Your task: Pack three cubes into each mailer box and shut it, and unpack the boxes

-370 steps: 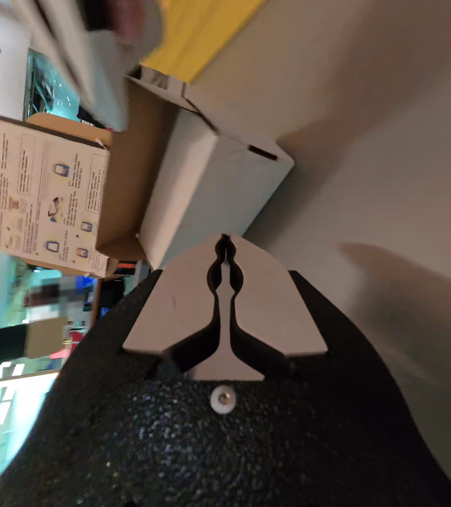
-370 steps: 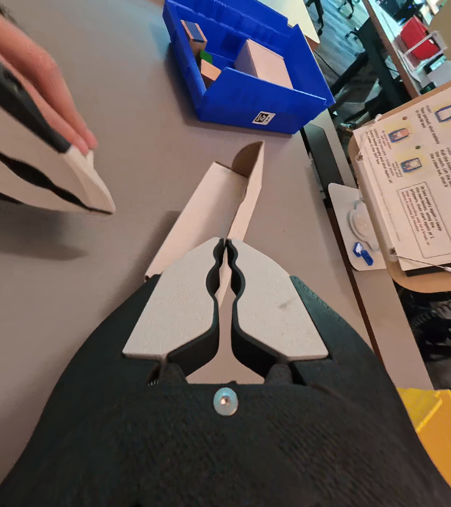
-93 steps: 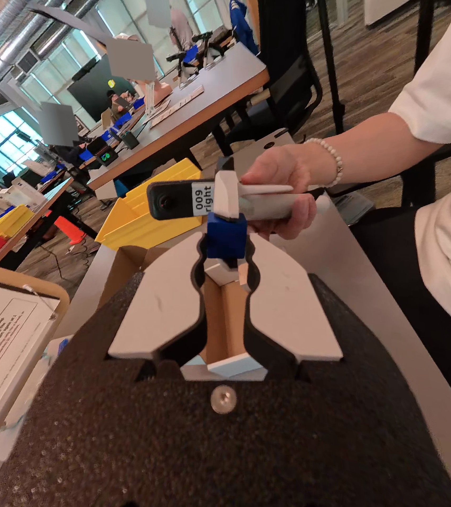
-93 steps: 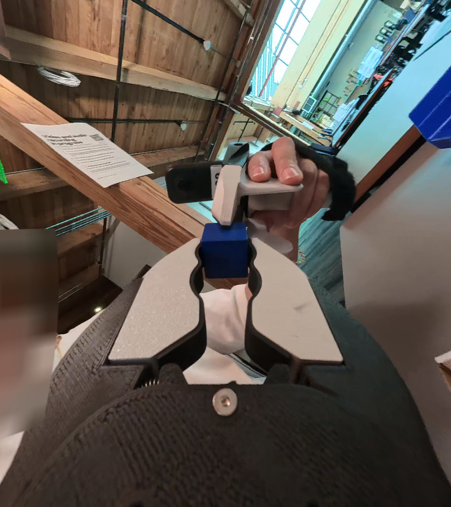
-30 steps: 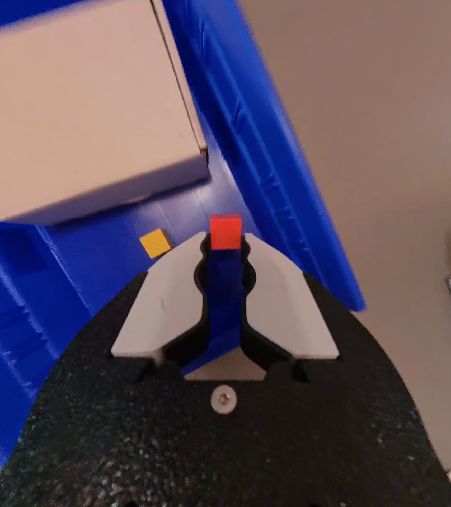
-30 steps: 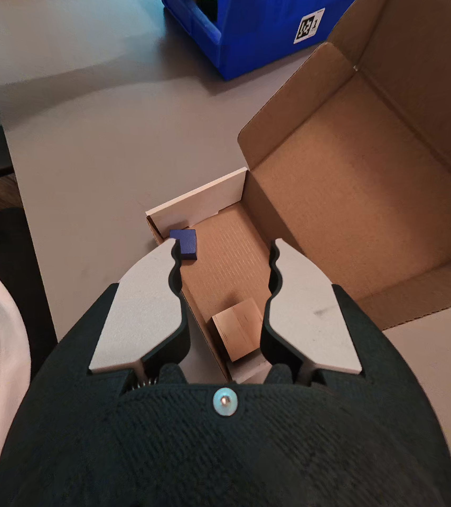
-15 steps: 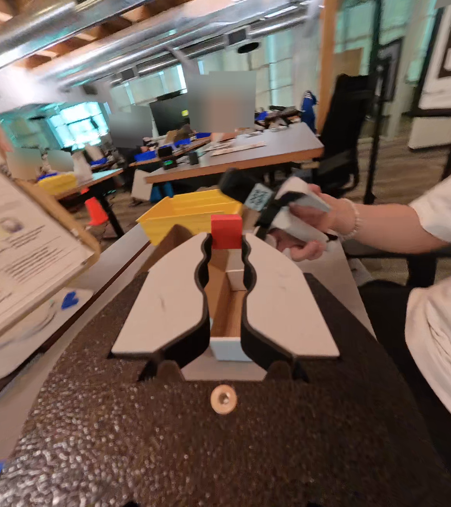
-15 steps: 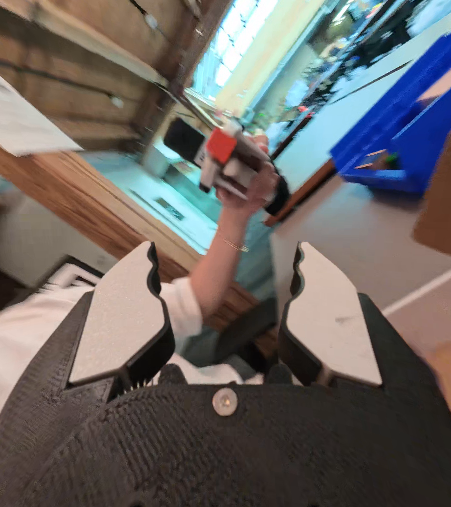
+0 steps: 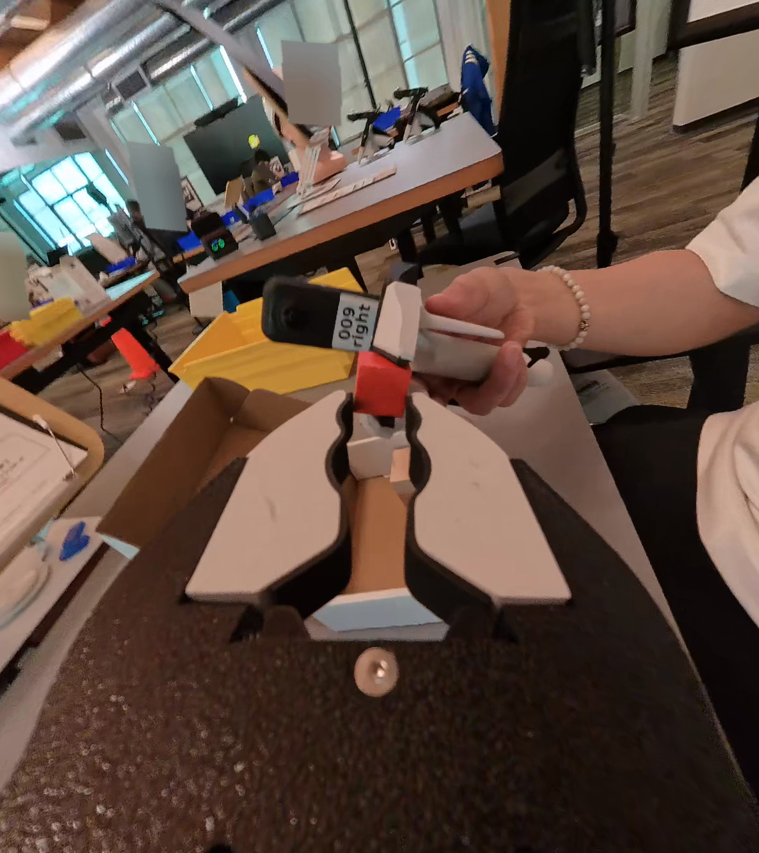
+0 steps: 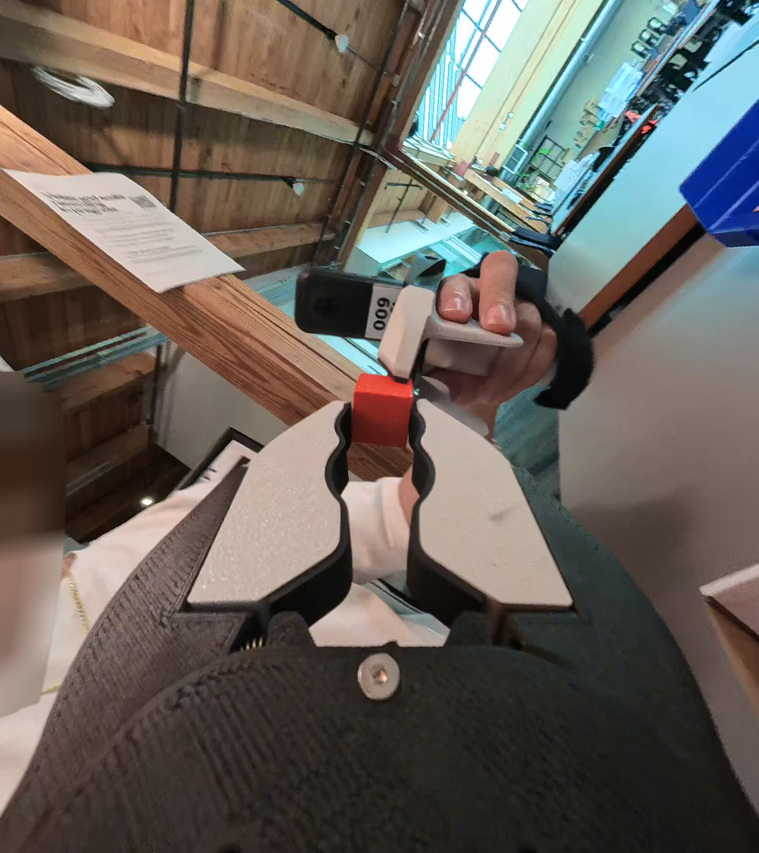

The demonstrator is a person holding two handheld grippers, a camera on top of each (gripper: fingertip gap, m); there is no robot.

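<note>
the red cube (image 9: 380, 387) is held in the air above the open mailer box (image 9: 211, 443), pinched at once by both tools. the left gripper (image 9: 376, 417) has its jaws clenched on the cube's lower part, and the right gripper (image 10: 380, 422) has its jaws clenched on it from the opposite side. the box's brown lid flap stands up at the left, its white front wall just under the left tool. behind the box sits a yellow bin (image 9: 257, 346); a clipboard with a printed sheet (image 9: 3, 466) leans beside the grey desk (image 9: 567, 457). a blue bin (image 10: 756, 180) stands on the desk's far side.
</note>
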